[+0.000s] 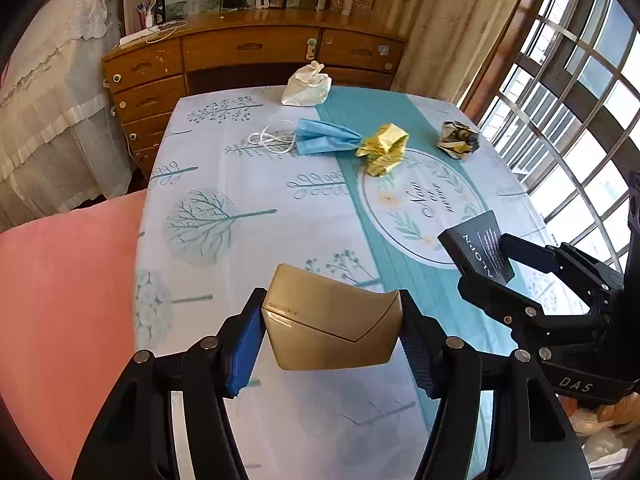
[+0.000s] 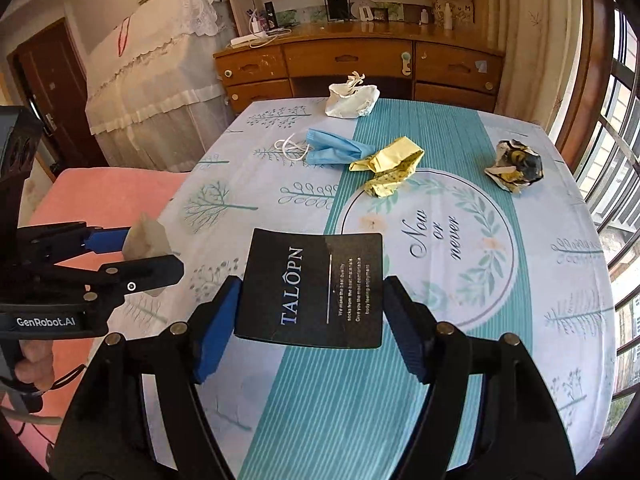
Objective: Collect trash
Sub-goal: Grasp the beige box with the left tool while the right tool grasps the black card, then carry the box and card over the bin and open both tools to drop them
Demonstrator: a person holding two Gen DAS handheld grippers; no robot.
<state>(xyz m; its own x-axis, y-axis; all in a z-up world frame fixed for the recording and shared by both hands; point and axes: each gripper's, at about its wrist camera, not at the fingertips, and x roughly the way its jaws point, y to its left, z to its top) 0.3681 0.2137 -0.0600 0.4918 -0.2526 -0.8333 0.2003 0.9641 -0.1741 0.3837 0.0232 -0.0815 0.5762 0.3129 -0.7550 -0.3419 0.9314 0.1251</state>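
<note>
Left wrist: left claw (image 1: 332,340) clamps gold box (image 1: 332,320) crosswise; right claw (image 2: 312,320) clamps black card (image 2: 314,288) upright.

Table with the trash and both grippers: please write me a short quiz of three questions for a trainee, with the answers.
1. True or false: the left gripper is shut on a gold box.
2. Multiple choice: what does the right gripper hold? A) a blue face mask B) a black card C) a white bag
3. Fill in: the yellow wrapper on the table touches the blue ____.

Key
1. True.
2. B, the black card printed TALOPN.
3. Face mask; the crumpled paper ball and white bag lie apart from them.
</note>
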